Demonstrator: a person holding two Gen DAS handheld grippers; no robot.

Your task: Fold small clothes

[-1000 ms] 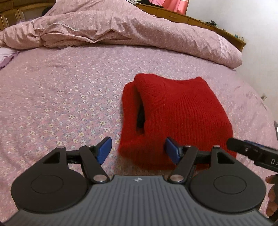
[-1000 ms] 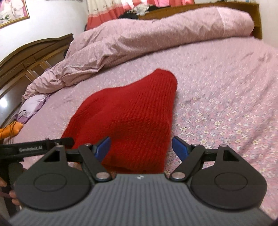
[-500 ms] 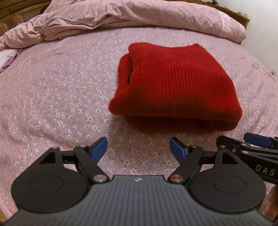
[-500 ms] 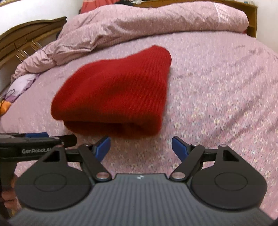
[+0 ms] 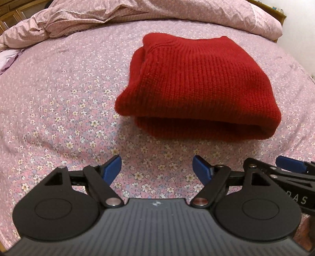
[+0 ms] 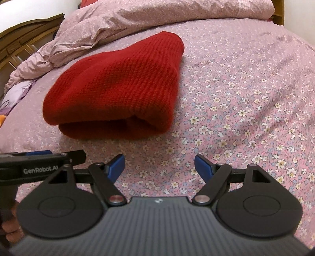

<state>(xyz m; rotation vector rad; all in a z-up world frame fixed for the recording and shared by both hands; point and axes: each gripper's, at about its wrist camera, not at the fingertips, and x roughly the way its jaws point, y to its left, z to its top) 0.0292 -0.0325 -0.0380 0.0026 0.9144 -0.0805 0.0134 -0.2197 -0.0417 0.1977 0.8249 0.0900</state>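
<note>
A red knitted sweater [image 5: 198,86] lies folded in a thick bundle on the floral bedsheet [image 5: 59,102], its rounded fold edge facing me. It also shows in the right wrist view [image 6: 118,88]. My left gripper [image 5: 156,167] is open and empty, held back from the sweater's near edge. My right gripper [image 6: 159,165] is open and empty, also short of the sweater, which lies to its upper left. The right gripper's fingers [image 5: 289,166] show at the right of the left wrist view; the left gripper's body [image 6: 39,163] shows at the left of the right wrist view.
A crumpled pink duvet [image 5: 118,13] lies along the far side of the bed. A wooden headboard [image 6: 23,45] stands at the far left in the right wrist view. A purple cloth [image 6: 13,94] lies by the left bed edge.
Both grippers have let go of the sweater and pulled back toward me. The sweater now rests folded on the sheet, apart from both.
</note>
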